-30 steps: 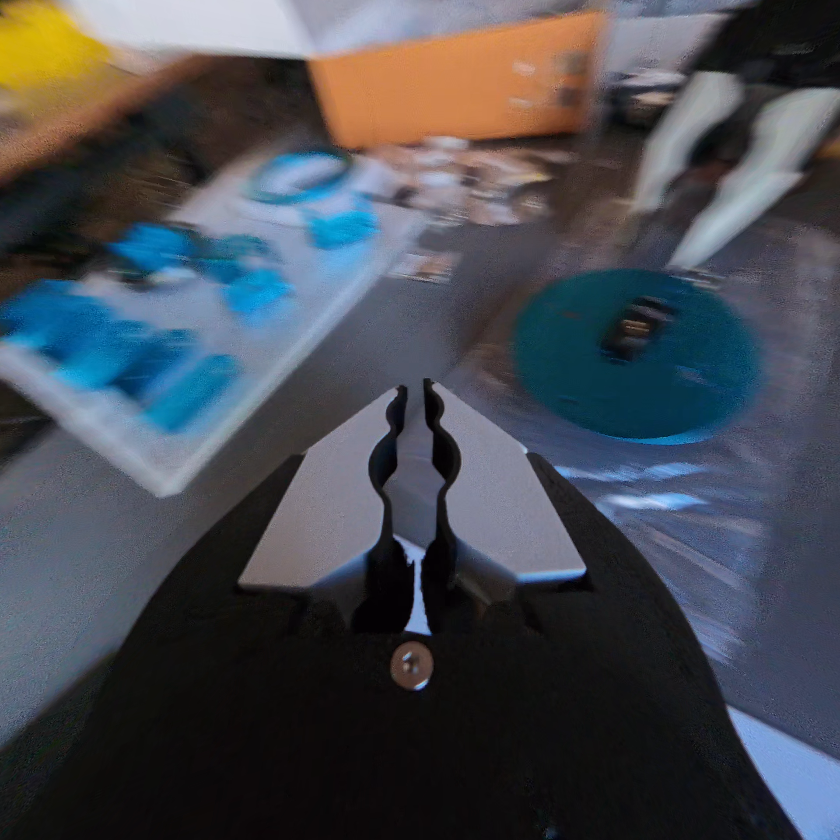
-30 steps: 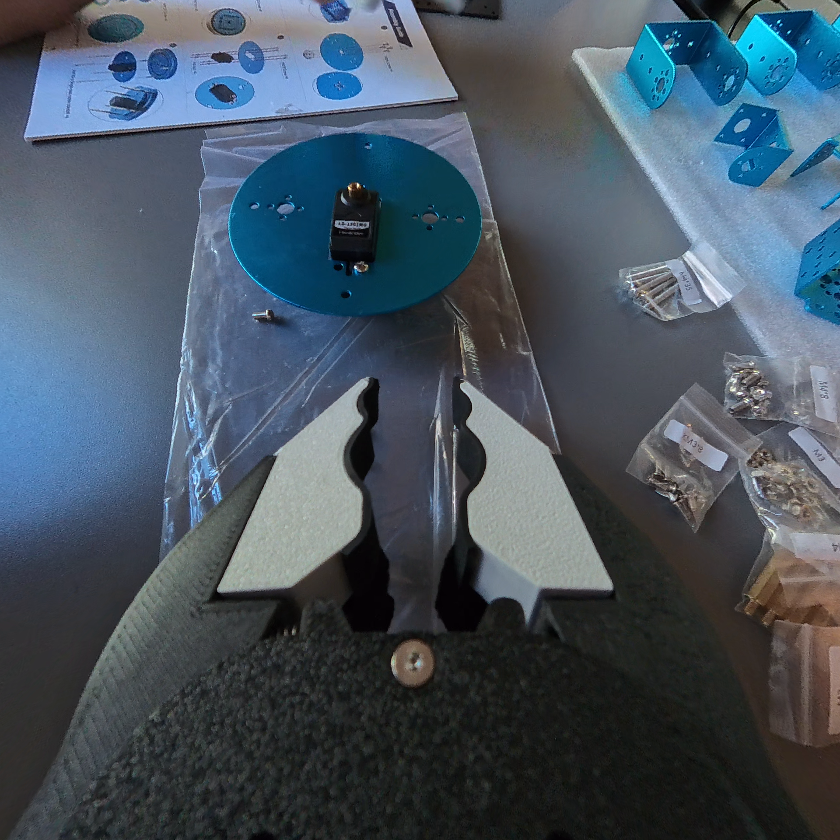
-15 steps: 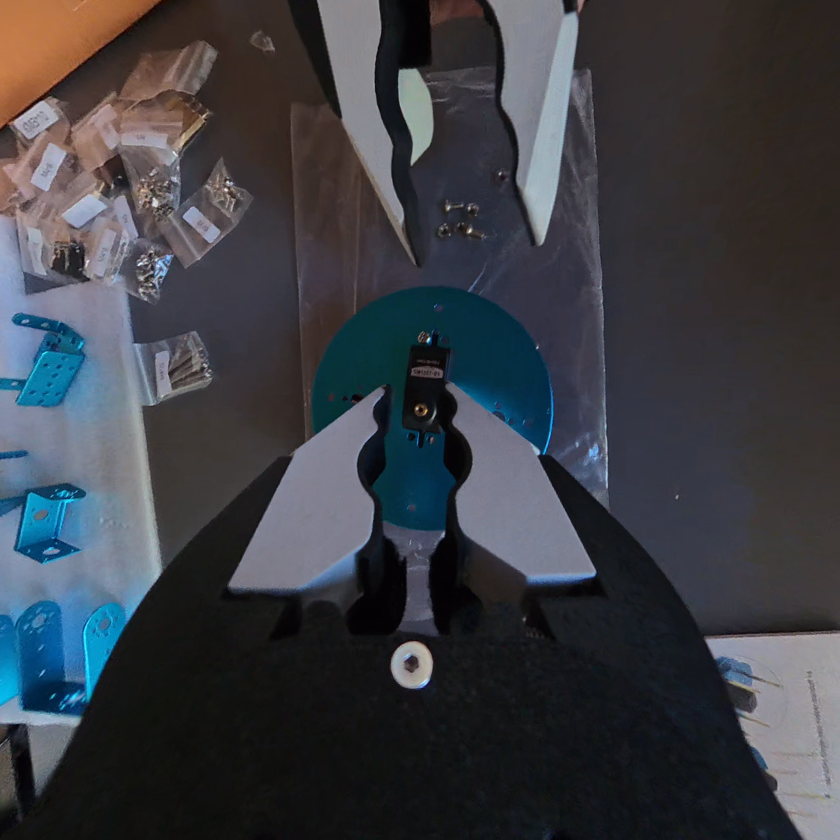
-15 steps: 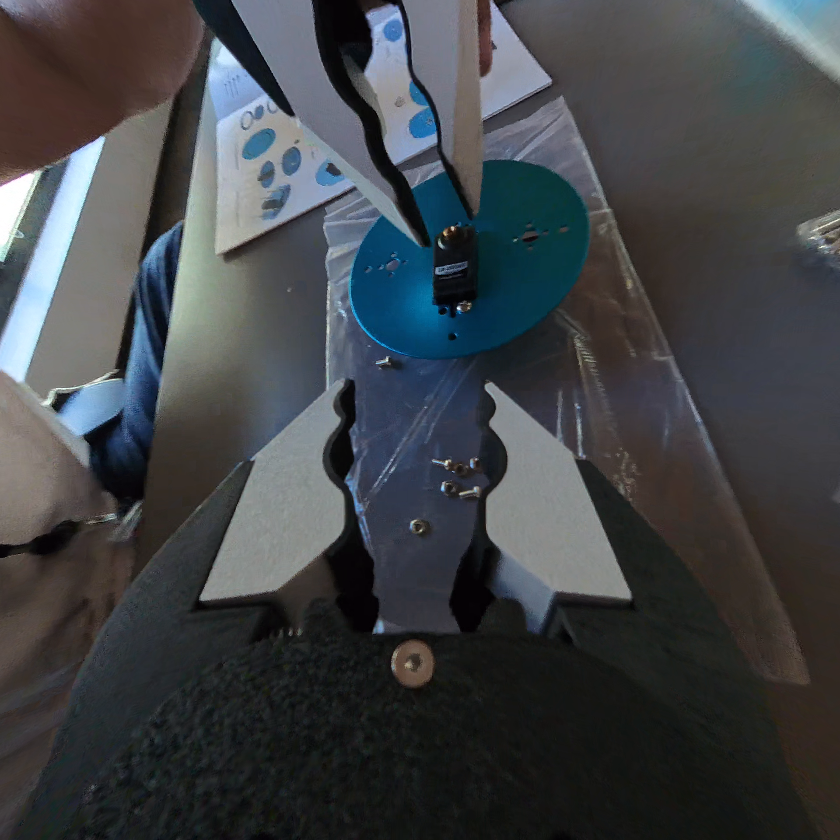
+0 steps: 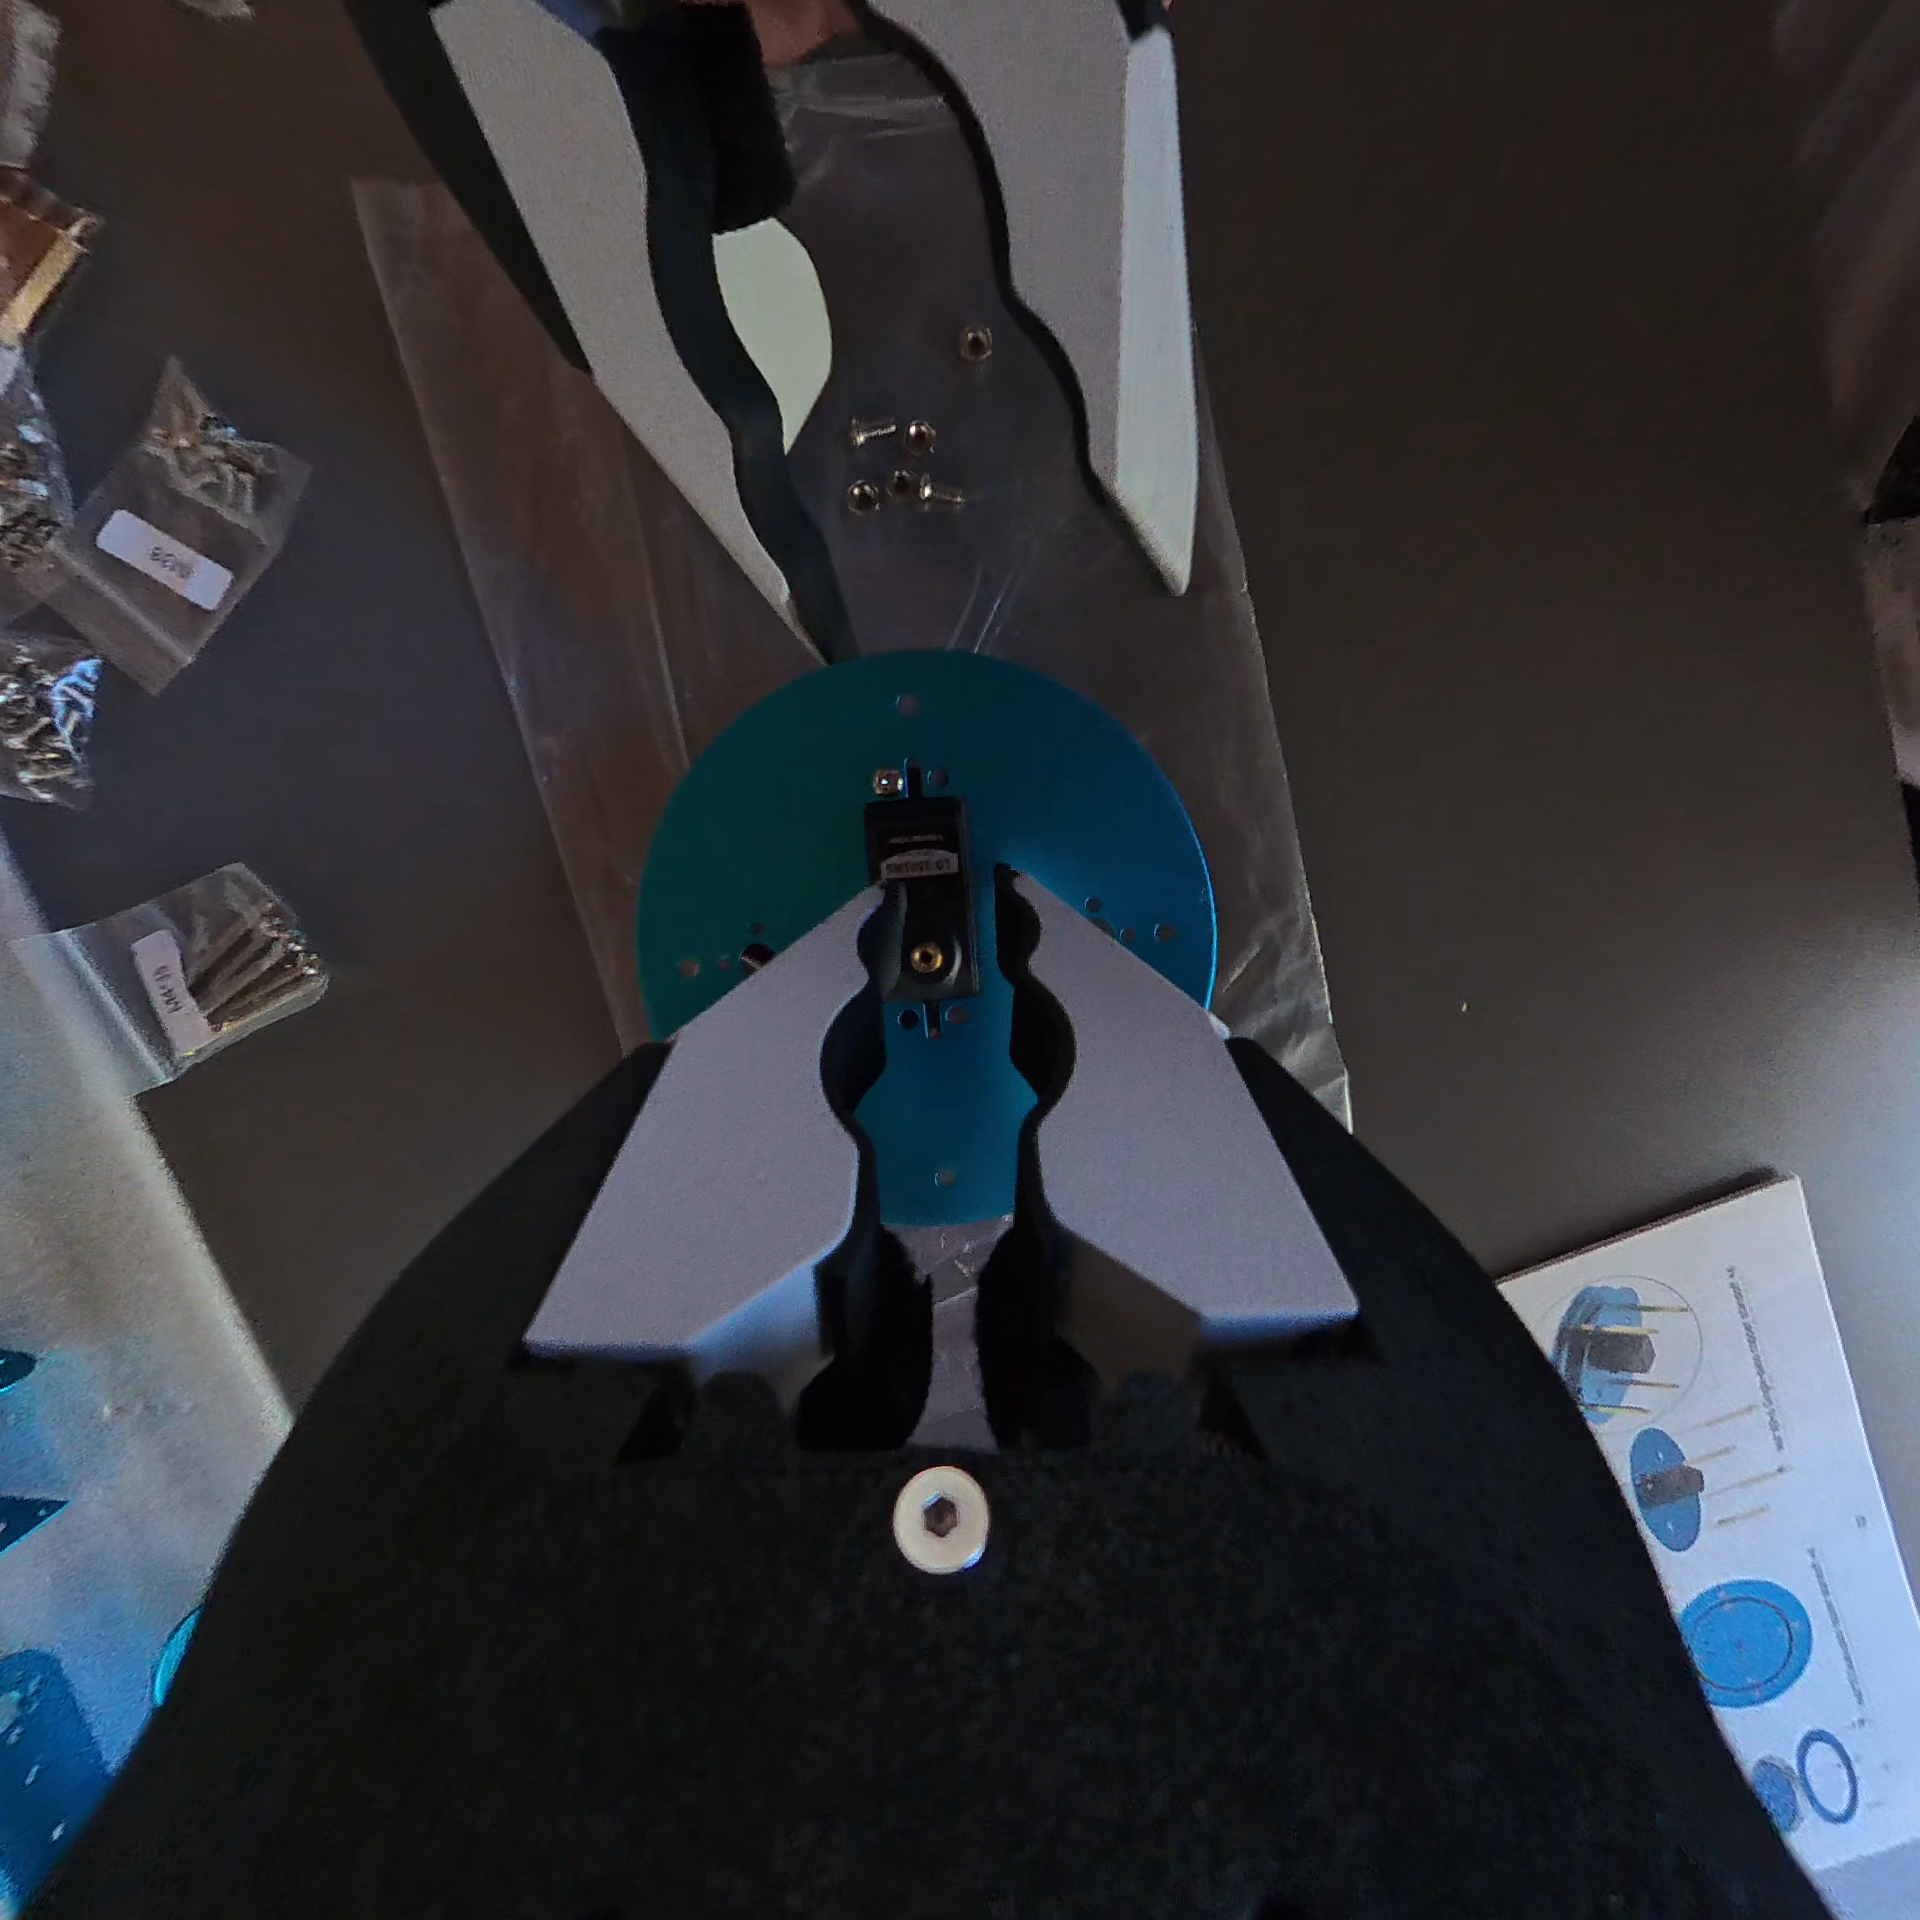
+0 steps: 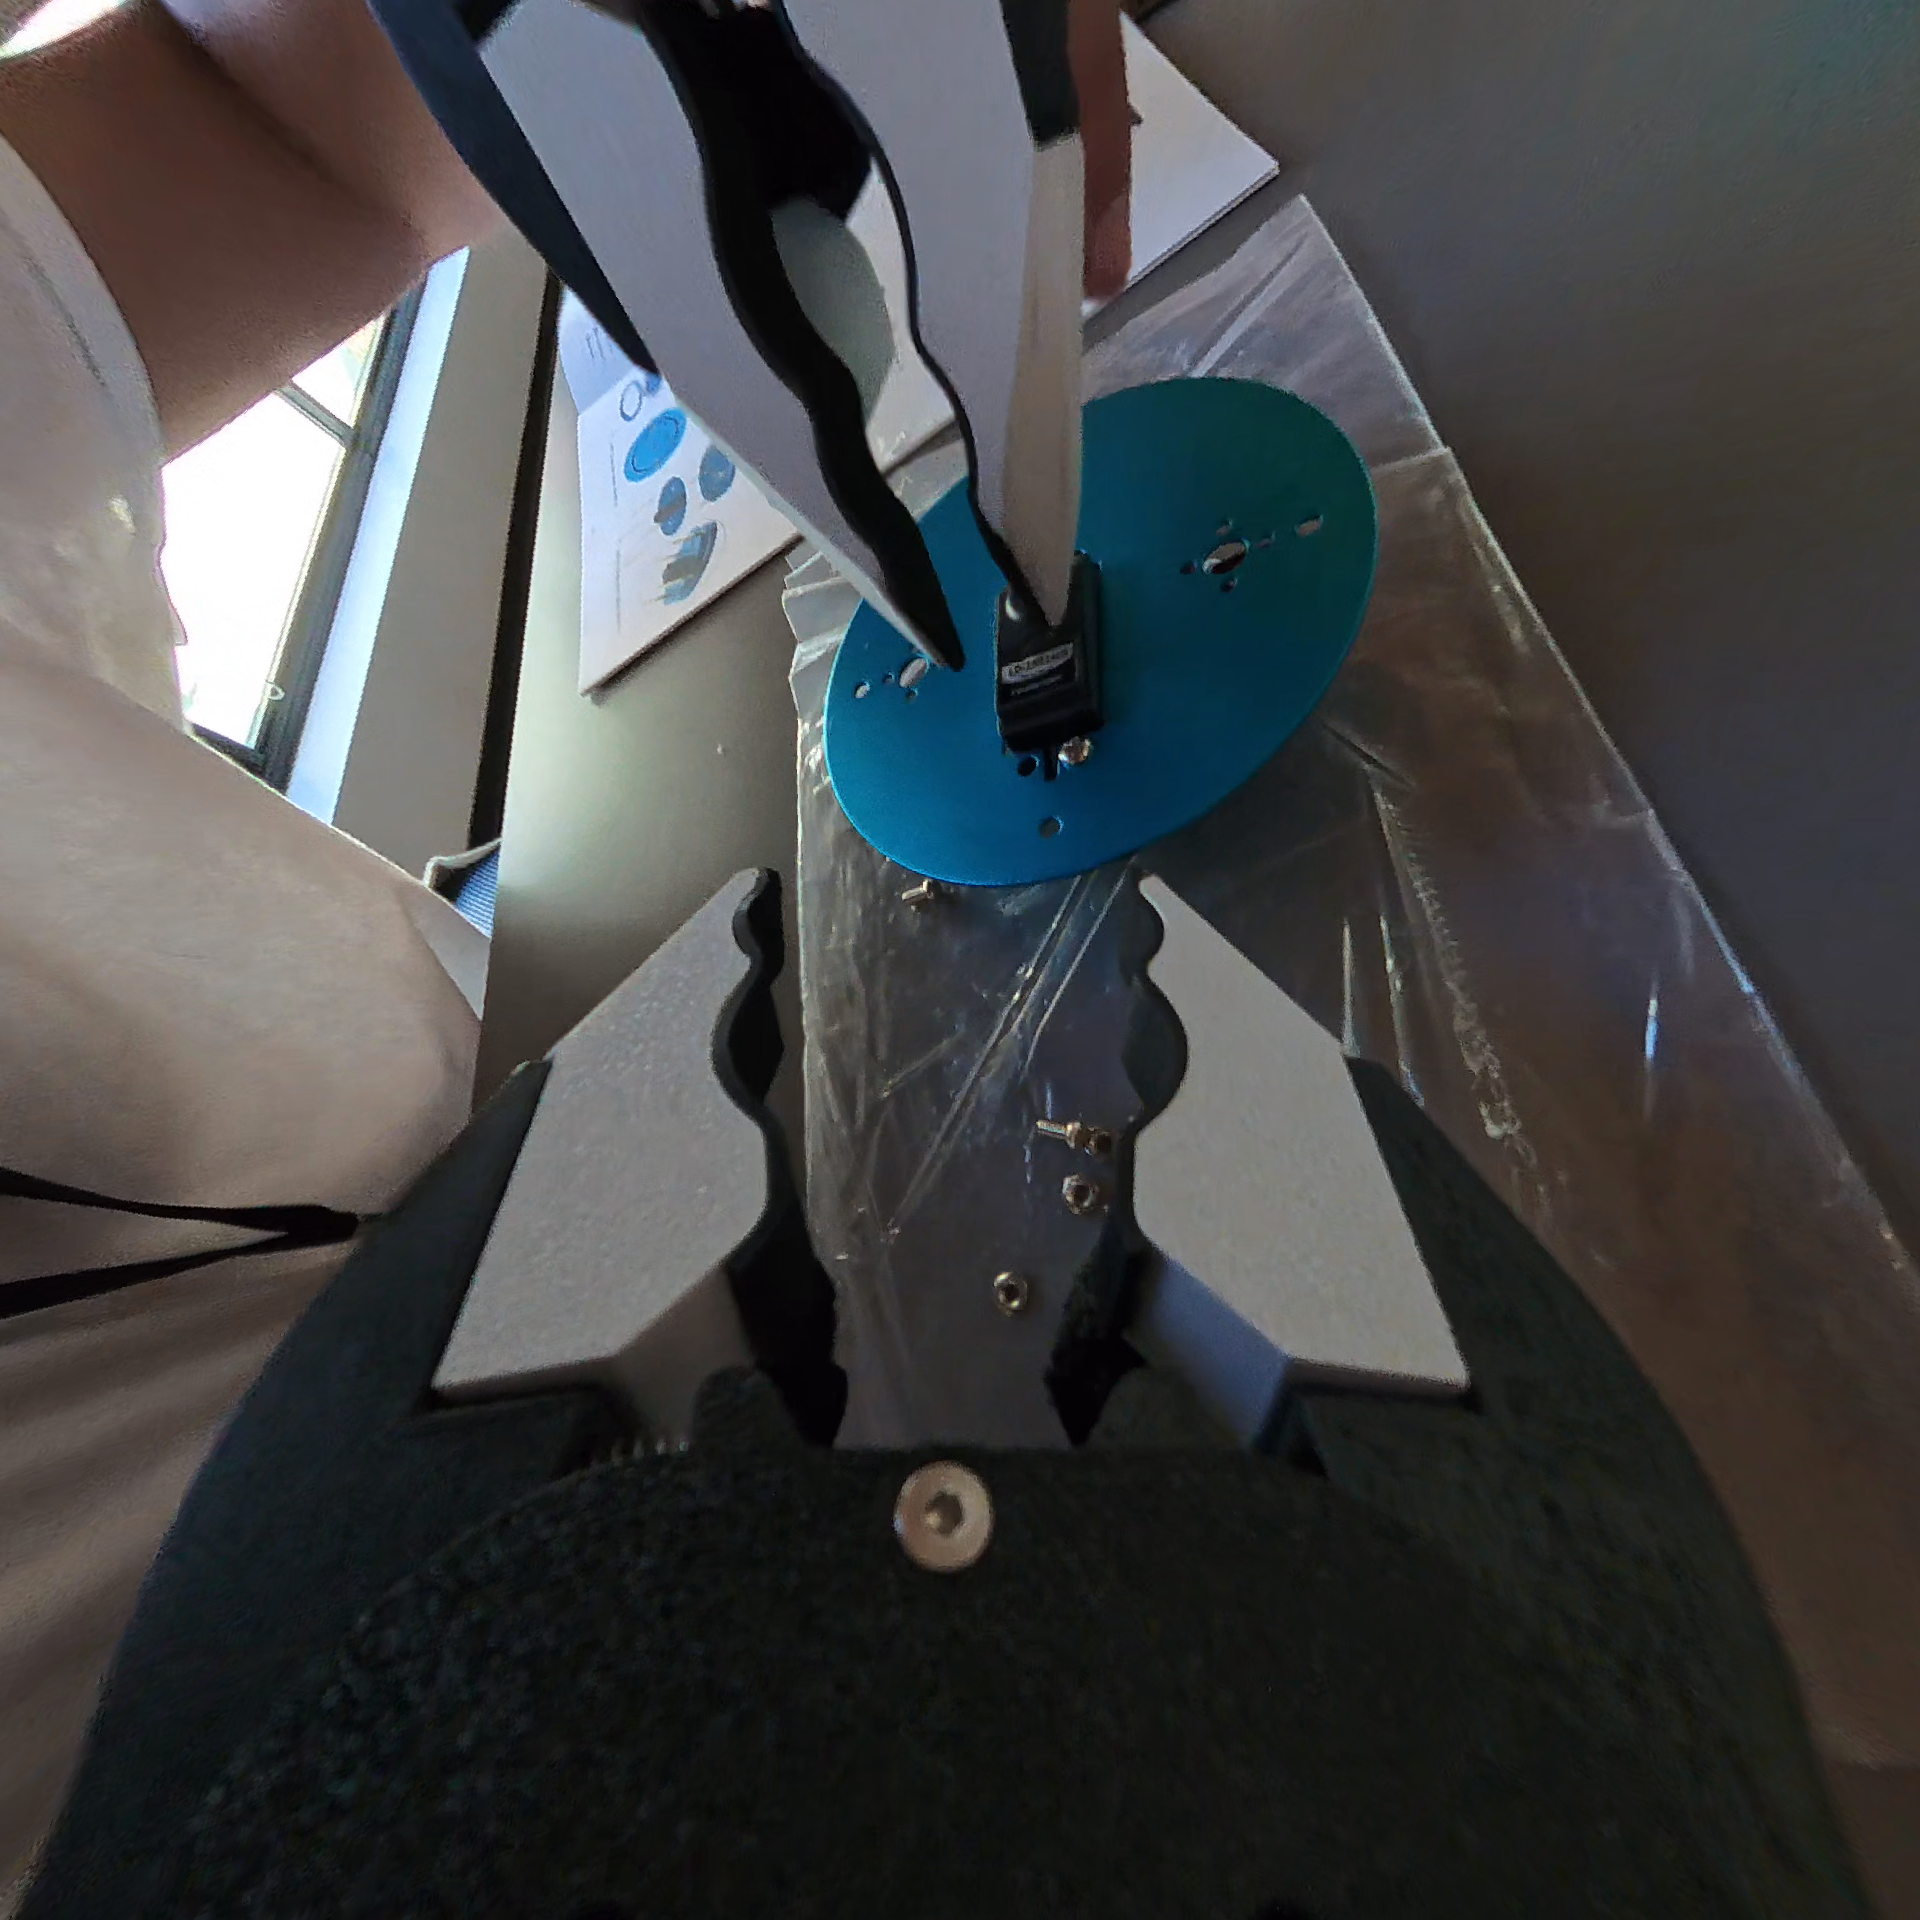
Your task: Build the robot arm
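A blue metal disc [image 5: 748, 831] lies on a clear plastic bag [image 5: 1195, 644] on the grey table, with a black servo [image 5: 940, 914] standing in its middle. My left gripper [image 5: 935, 888] is open, its fingertips down at the disc on either side of the servo's end; a small gap shows. In the right wrist view the left gripper [image 6: 997, 634] comes down on the servo [image 6: 1044, 675] and disc [image 6: 1195, 675]. My right gripper [image 6: 954, 888] is open and empty, low over loose screws and nuts [image 6: 1081, 1164] on the bag. It shows opposite in the left wrist view [image 5: 992, 608].
Small bags of screws [image 5: 187, 520] lie at the left, beside white foam [image 5: 104, 1299] bearing blue brackets. An instruction sheet [image 5: 1714, 1507] lies at the lower right. A single screw [image 6: 920, 891] lies by the disc's edge. A person's arm [image 6: 208, 727] fills the left of the right wrist view. My hands' fingertips stand some 5 cm from each other. It is some 5 cm from my right tips to the single screw [image 6: 920, 891].
My left gripper swung in over the disc, opened and came down around the servo. My right gripper moved lower and closer over the loose screws and opened wider.
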